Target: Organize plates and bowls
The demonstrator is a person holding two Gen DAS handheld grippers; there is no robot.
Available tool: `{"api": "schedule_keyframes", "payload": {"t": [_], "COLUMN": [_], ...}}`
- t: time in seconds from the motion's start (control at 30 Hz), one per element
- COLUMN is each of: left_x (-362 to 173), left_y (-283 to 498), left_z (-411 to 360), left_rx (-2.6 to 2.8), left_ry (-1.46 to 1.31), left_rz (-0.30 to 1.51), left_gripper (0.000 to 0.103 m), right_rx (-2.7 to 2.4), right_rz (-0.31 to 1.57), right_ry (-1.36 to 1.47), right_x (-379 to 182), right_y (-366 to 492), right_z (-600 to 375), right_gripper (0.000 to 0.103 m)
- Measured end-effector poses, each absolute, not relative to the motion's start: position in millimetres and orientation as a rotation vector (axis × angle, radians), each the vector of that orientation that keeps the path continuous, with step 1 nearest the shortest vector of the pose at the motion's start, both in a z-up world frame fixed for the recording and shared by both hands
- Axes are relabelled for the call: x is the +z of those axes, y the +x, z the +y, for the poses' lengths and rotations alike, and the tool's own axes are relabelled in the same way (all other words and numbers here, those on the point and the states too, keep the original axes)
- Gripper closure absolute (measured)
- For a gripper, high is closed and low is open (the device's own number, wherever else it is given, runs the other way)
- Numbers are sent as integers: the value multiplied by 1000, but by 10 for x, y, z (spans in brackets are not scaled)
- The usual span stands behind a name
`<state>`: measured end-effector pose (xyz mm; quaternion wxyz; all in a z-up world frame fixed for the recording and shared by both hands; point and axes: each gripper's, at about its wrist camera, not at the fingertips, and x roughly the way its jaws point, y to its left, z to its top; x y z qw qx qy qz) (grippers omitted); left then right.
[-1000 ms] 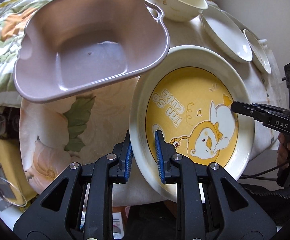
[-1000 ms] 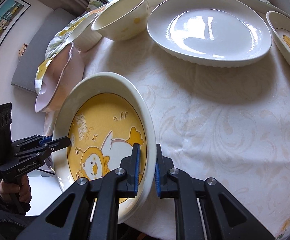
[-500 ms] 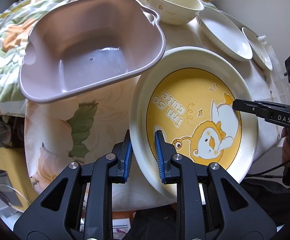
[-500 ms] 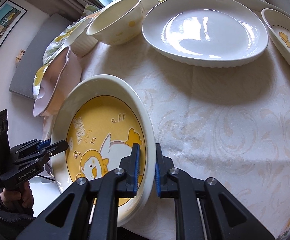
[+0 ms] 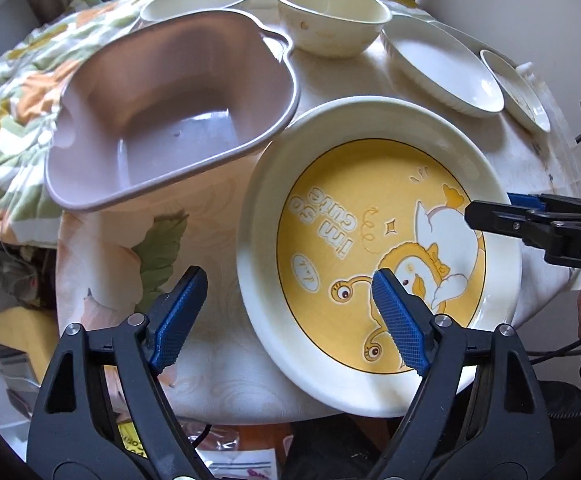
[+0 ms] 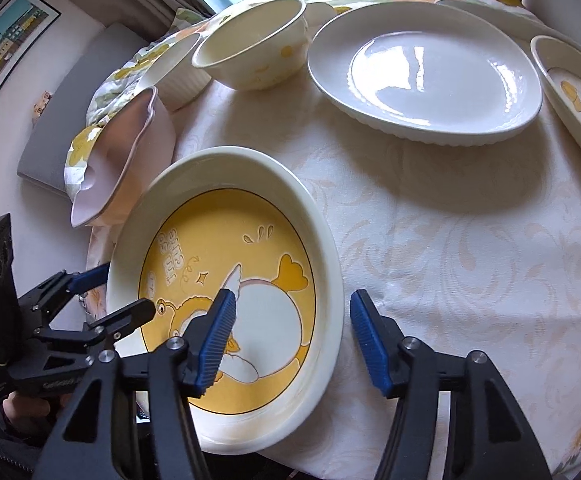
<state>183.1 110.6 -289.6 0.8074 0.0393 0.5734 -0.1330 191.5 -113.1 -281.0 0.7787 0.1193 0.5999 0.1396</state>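
Observation:
A cream plate with a yellow duck picture (image 5: 374, 216) lies on the table near its front edge; it also shows in the right wrist view (image 6: 226, 264). My left gripper (image 5: 286, 320) is open, its jaws astride the plate's near-left rim without gripping. My right gripper (image 6: 290, 340) is open, its jaws astride the plate's right rim. A pink square bowl (image 5: 170, 112) sits left of the plate. A cream bowl (image 6: 250, 44), a white plate (image 6: 422, 72) and a small duck dish (image 6: 578, 100) stand farther back.
The round table has a cream patterned cloth (image 6: 450, 240) with a floral cloth at the back. A ribbed white bowl (image 6: 178, 68) stands behind the pink bowl. The table edge runs just under the duck plate.
Both grippers were shut on the duck plate's rim; now both have opened and let go. The plate rests on the table.

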Motion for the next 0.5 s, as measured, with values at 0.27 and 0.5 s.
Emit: {"api": "schedule_keyframes", "payload": {"t": [0.27, 0.5], "left_x": [-2352, -1370], "left_y": [1671, 1717], "left_z": [1128, 953], "left_rx": [-288, -322], "left_ry": [61, -25], "left_rz": [1115, 760], "left_gripper": [20, 0], "right_rx": [257, 192], "right_rz": [1225, 977], "right_ry": [230, 206], "right_x": [-2381, -1566], "right_y": [1806, 1783], "right_z": [-1300, -1695], "right_gripper": [48, 3]}}
